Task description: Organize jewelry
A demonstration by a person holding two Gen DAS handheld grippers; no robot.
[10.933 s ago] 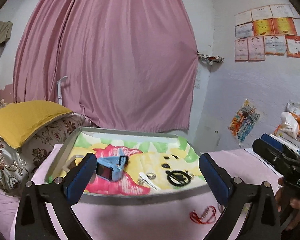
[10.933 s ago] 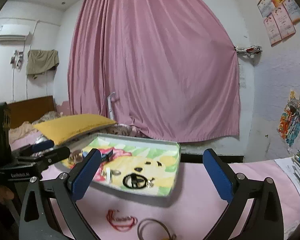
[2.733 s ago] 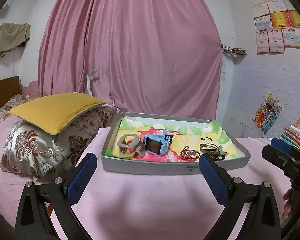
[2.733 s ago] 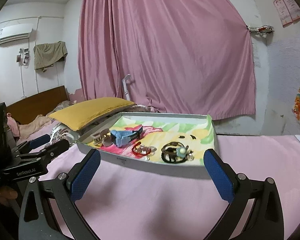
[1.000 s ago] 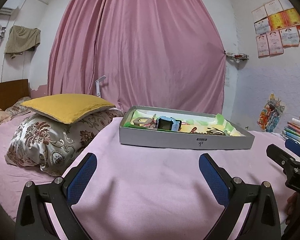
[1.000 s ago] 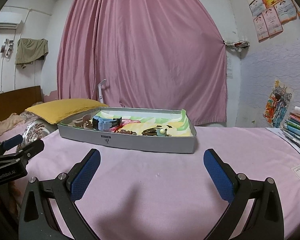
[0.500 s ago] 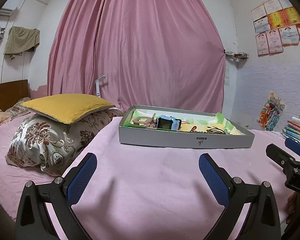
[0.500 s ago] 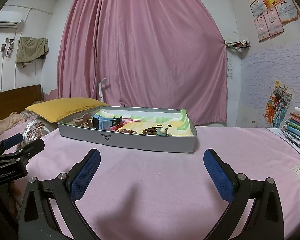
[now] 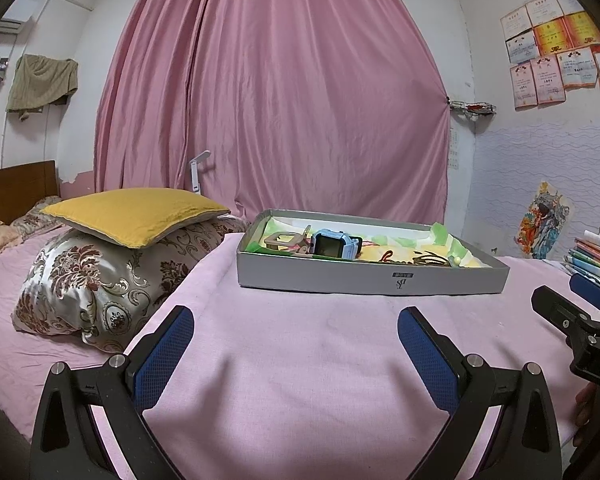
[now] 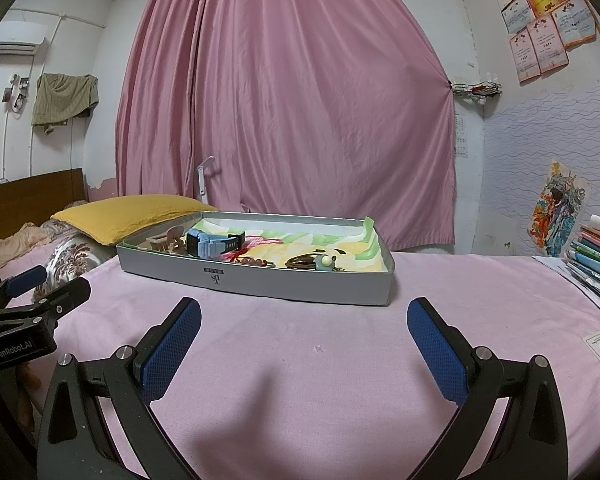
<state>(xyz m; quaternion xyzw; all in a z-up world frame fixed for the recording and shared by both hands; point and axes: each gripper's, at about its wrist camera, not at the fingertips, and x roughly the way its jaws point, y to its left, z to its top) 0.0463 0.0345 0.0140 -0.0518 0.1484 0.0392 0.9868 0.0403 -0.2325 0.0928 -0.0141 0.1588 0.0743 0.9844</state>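
I am looking across the pink sheet-covered bed, and it is lying bare in front of both tools now: the red cord bracelet and the dark ring that were sitting on the sheet about eleven seconds ago are no longer out here.

The shallow grey cardboard tray with its cartoon-printed lining is holding everything instead (it is sitting on the bed well ahead of me, its long wall facing the cameras). Over the last few seconds I have been pulling both tools back and down, so I am now seeing the tray nearly edge-on rather than from above.

The left gripper is hanging low over the sheet with its blue-padded jaws spread wide and nothing between them. The right gripper is doing the same, jaws spread and empty, well short of the tray.

Inside the tray, from left to right, I am making out the beige plastic hair claw, the light blue square-faced child's watch, the red cord bracelet and the dark brown coiled band with a pale green charm.

I am judging the gathering finished, since no piece is showing outside the tray.
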